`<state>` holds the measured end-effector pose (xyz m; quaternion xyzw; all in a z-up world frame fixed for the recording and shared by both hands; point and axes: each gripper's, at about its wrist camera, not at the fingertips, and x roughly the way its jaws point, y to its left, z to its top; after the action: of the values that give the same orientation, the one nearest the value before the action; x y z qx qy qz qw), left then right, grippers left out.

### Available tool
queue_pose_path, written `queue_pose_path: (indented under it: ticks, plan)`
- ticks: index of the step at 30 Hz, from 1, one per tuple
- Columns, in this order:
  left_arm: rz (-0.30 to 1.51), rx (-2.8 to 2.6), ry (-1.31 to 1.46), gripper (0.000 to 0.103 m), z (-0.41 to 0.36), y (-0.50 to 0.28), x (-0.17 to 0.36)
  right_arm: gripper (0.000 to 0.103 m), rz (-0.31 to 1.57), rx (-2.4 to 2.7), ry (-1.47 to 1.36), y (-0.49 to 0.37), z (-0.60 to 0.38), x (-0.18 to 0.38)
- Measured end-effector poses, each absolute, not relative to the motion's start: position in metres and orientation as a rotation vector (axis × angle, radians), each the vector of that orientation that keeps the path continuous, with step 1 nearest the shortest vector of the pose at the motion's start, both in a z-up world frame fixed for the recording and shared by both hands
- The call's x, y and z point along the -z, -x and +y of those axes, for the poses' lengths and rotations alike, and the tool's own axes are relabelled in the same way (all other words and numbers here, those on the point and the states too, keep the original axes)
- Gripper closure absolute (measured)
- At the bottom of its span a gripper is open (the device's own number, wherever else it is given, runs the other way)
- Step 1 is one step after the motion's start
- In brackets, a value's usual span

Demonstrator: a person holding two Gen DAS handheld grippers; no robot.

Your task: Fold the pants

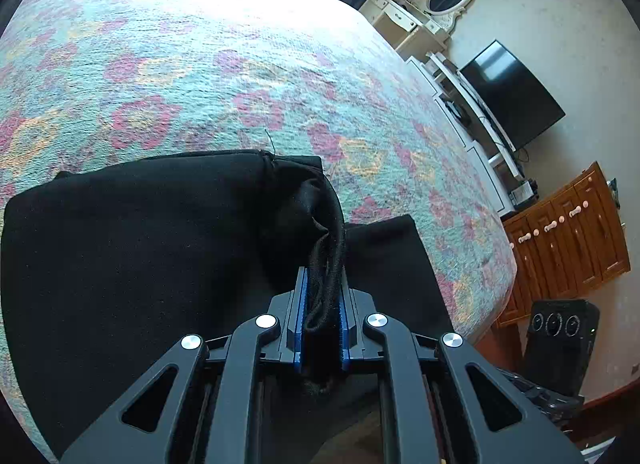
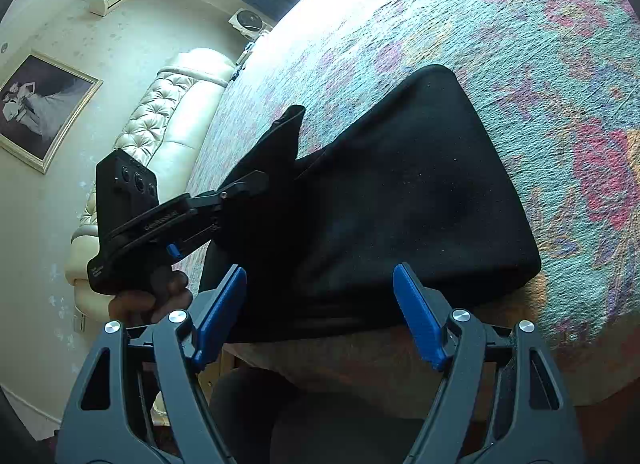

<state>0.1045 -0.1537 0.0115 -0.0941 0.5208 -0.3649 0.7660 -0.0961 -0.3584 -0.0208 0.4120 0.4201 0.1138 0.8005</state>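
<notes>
I have the pants (image 1: 132, 240) lying on the bed (image 1: 208, 64) at its near edge, already doubled into a thick black block — so I judge at least one fold is done. My left gripper (image 1: 322, 296) is clenched on a bunched edge of the cloth, the blue pads (image 1: 301, 304) pinching a wad that stands up between them; in the right wrist view the same gripper (image 2: 256, 180) sits at the block's left side with a flap of cloth raised past it. My right gripper (image 2: 320, 312) hangs released, its fingers (image 2: 418, 316) spread wide just above the near edge of the pants (image 2: 400, 200), touching nothing as far as I can see. What is left, by my reading: carry that pinched edge across the block to make the next fold, lay it flat, then smooth the bulge — the corner near my left pads looks lumpy. Whether one more fold will do, I cannot say from here.
</notes>
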Motion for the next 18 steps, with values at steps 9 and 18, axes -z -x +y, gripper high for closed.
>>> queue_pose_path:
  ticks: [9, 18]
  plan:
    - [1.056, 0.83, 0.149, 0.091, -0.167, -0.097, -0.062, 0.027, 0.875, -0.228, -0.895, 0.1, -0.365, 0.02]
    - [1.122, 0.813, 0.117, 0.091, -0.213, -0.082, -0.028, 0.027, 0.79, -0.131, -0.936, 0.114, -0.387, 0.013]
